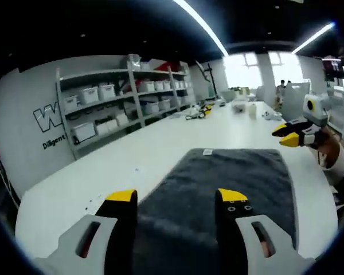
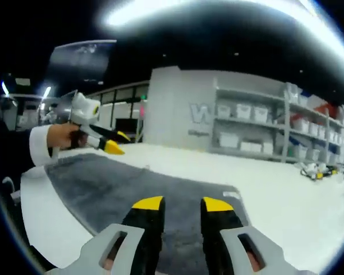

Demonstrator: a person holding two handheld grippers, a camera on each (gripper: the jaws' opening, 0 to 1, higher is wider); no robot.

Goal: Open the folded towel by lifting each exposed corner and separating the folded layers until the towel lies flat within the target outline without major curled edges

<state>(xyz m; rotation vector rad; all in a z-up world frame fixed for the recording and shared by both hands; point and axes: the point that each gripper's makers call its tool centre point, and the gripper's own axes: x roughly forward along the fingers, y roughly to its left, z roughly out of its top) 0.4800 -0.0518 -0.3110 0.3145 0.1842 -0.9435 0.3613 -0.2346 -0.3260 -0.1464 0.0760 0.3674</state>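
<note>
Looking along the left gripper point(image 1: 176, 197) in the left gripper view, its two yellow-tipped jaws stand apart, holding nothing, above the near edge of the grey towel point(image 1: 229, 183). The towel lies spread on the white table point(image 1: 132, 152), with a small white label point(image 1: 207, 152) at its far edge. The right gripper point(image 1: 288, 135) hangs beyond the towel's far right corner, above the table, held by a hand point(image 1: 327, 150); whether its jaws are apart cannot be told here. Shelves point(image 1: 117, 106) with white bins stand against the wall past the table, left of the towel. In the right gripper view, the right gripper point(image 2: 182, 203) has its jaws slightly apart and empty, positioned over the towel point(image 2: 120, 186) near its edge. The left gripper point(image 2: 112, 143) is above the towel's far left part, gripped by a hand point(image 2: 63, 136) in a white cuff. The label point(image 2: 232, 195) lies just right of the jaws.
</note>
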